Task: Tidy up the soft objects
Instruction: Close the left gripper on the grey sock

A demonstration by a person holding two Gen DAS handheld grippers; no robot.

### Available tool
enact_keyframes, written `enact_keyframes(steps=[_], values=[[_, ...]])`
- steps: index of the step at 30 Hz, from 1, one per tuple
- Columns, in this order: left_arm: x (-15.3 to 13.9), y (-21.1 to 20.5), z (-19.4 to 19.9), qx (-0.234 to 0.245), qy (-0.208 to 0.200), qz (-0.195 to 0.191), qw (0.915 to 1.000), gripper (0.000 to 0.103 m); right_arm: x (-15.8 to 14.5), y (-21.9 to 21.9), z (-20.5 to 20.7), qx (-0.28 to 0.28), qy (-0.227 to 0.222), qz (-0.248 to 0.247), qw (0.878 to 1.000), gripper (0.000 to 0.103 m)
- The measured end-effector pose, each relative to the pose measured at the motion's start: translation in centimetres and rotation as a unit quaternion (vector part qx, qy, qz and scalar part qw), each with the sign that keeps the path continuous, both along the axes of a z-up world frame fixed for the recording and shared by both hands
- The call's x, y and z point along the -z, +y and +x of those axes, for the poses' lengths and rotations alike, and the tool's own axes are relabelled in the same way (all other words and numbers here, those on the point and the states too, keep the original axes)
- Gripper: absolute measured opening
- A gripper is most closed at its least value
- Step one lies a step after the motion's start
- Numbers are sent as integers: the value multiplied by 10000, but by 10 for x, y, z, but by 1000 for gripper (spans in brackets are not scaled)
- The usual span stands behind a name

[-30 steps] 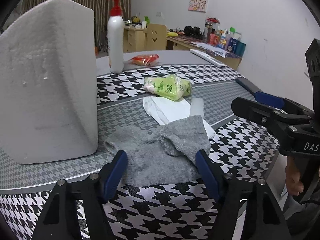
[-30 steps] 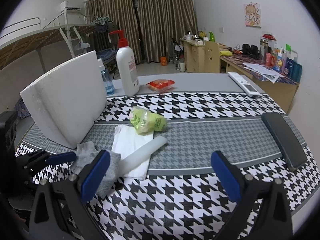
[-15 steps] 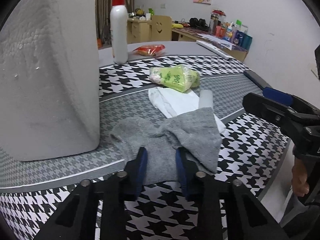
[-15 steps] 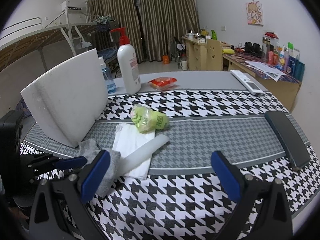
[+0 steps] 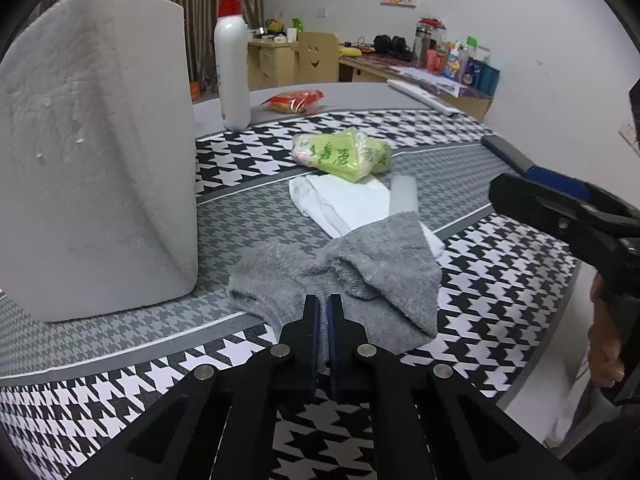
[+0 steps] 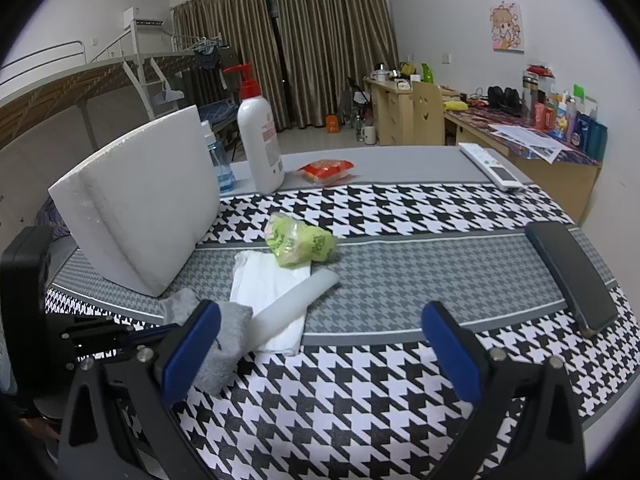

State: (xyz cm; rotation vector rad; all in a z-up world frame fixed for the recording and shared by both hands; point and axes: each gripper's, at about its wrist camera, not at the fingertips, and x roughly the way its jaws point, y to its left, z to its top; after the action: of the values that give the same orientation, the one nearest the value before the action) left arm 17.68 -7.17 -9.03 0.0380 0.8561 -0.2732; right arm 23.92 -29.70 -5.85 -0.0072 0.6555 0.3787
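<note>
Grasping is the step in hand: the left hand-held gripper (image 5: 323,312) is pressed together, and the near edge of the grey sock (image 5: 340,276) is pinched between its blue pads. The sock is spread in a rumpled heap on the houndstooth table (image 5: 492,280), just beside the white foam block (image 5: 100,152) and overlapping the white cloth (image 5: 352,204), behind which a green packet (image 5: 344,154) is seen. The right hand-held gripper (image 6: 320,332) is held spread wide above the table with nothing between its pads. Next, a lift is probably called for, slow enough that the thin pinched fold is not lost and the cloth is not dragged along.
</note>
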Motion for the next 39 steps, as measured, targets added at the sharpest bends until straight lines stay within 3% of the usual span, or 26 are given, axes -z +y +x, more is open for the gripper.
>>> enact_keyframes(steps=[19, 32, 39], values=[[-41, 35, -36, -215, -684, -282, 9970, 4, -10, 23, -10, -214, -109, -114, 9996, 102], [-47, 51, -48, -298, -881, -285, 9953, 4, 1, 47, 4, -307, 232, -239, 9990, 102], [-42, 55, -46, -262, -807, -315, 9959, 4, 12, 54, 14, -290, 540, -322, 9976, 90]])
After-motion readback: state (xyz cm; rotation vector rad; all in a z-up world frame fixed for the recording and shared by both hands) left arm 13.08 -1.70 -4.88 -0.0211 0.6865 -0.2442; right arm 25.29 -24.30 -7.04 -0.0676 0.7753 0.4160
